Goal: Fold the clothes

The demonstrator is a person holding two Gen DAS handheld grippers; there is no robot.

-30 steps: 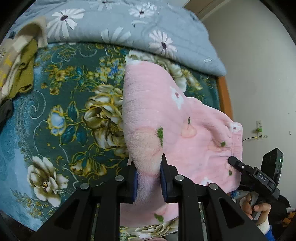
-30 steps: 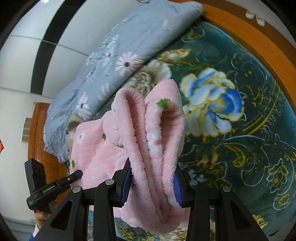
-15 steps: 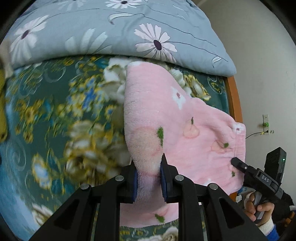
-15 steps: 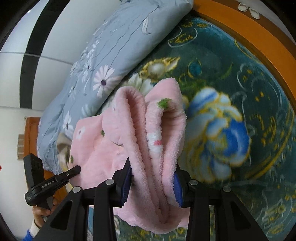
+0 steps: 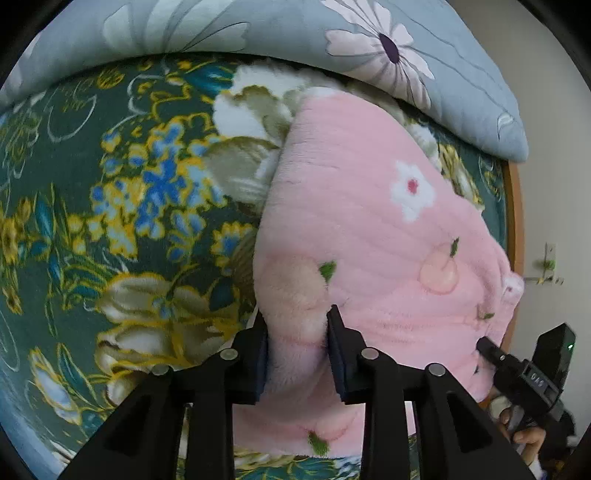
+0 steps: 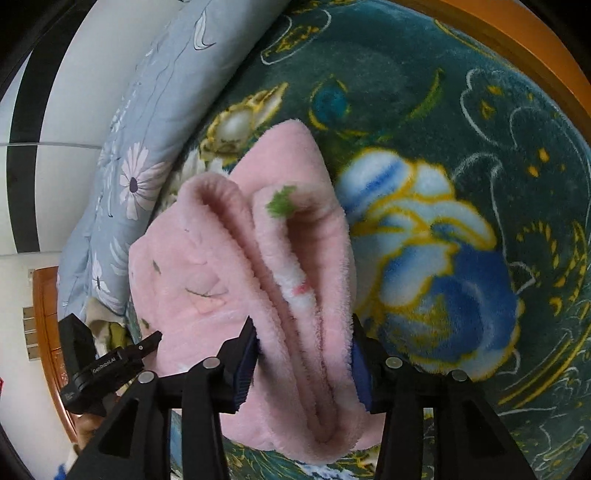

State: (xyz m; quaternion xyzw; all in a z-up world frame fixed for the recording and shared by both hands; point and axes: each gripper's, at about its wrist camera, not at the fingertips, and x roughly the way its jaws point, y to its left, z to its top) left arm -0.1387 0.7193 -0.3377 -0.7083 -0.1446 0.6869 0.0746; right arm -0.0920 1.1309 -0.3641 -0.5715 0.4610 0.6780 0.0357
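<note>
My left gripper [image 5: 297, 345] pinched one edge of the fluffy pink fleece garment with flower print [image 5: 369, 236]; my right gripper [image 6: 303, 354], at its 3 o'clock, clamped several bunched folds, over the dark green floral bed blanket [image 5: 110, 221].

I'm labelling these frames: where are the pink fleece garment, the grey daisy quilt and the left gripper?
pink fleece garment [image 5: 369, 229], left wrist view, its flat upper face.
grey daisy quilt [image 5: 295, 26], left wrist view, its bulging front.
left gripper [image 5: 297, 332], left wrist view, midway between its fingertips.
</note>
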